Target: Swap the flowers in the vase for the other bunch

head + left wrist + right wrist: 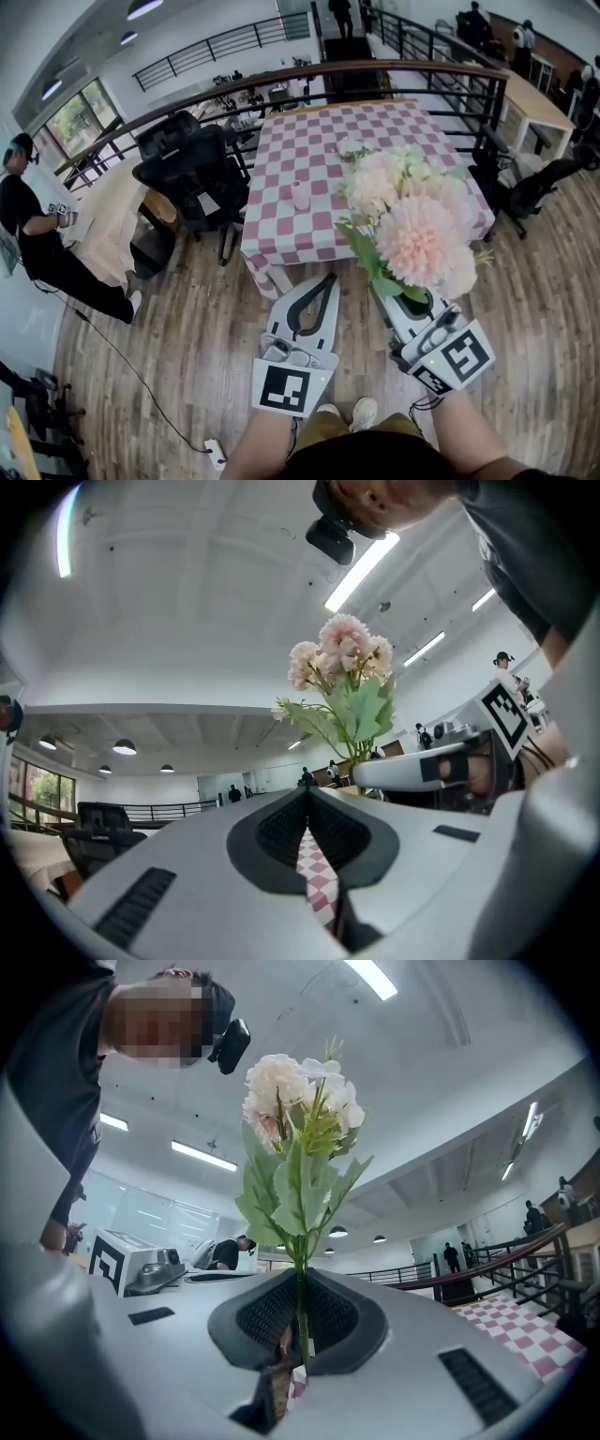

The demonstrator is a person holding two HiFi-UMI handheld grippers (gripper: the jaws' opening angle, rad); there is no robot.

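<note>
Our right claw (298, 1283) clamps the stem of the pink flower bunch (412, 230); our left claw (327, 279), just beside it, is closed on nothing.

Pale pink flowers (417, 239) (green leaves (364, 251)), pink-and-white checked tablecloth (309, 155)

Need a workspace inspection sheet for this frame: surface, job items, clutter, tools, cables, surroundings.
Surface: table with pink checked cloth.
Job's things: small vase on the table, looks empty; pink flower bunch held in the air; white flowers lying further back on the table.
Clutter: nothing seen.
Tools: left tool shut, empty; right tool shut on the bunch's stem.
Cables: black cable across the floor to a power strip.
Surroundings: wood floor, black chairs, railing, a person at left.
</note>
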